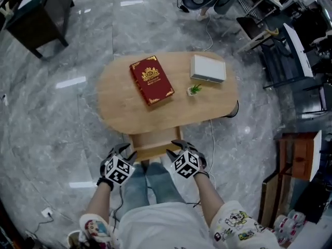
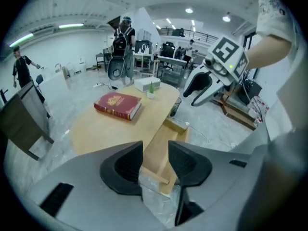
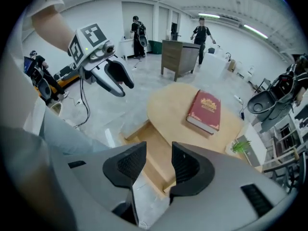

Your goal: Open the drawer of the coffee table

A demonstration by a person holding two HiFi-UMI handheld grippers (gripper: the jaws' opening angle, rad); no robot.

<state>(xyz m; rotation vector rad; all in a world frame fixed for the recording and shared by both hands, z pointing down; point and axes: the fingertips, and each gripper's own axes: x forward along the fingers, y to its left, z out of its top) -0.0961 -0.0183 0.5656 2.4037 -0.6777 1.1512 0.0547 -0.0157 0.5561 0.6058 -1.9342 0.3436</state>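
Wood fills the middle of the head view: the oval table, with its drawer sticking out of the tabletop's lower edge, pulled out towards the person's jeans. The drawer is open, its pale inside showing.

The left gripper sits at the drawer's lower-left corner in the frame, and the right gripper at the lower-right corner, so the drawer front lies between the two. Both point steeply down.

In the left gripper view the jaws of the left gripper stand apart with nothing clamped. The drawer shows through the gap, well below, running up the frame to the table. At the upper right the right gripper hangs in the air, clear of the wood.

The right gripper view tells the same story. The right gripper is parted and empty, with the drawer below the gap and just left of centre. The left gripper floats at the upper left, apart from everything.

On top of the table, a red book lies left of centre, a white box is at the upper right, and a small plant stands just below the box. Grey marble floor lies all around.
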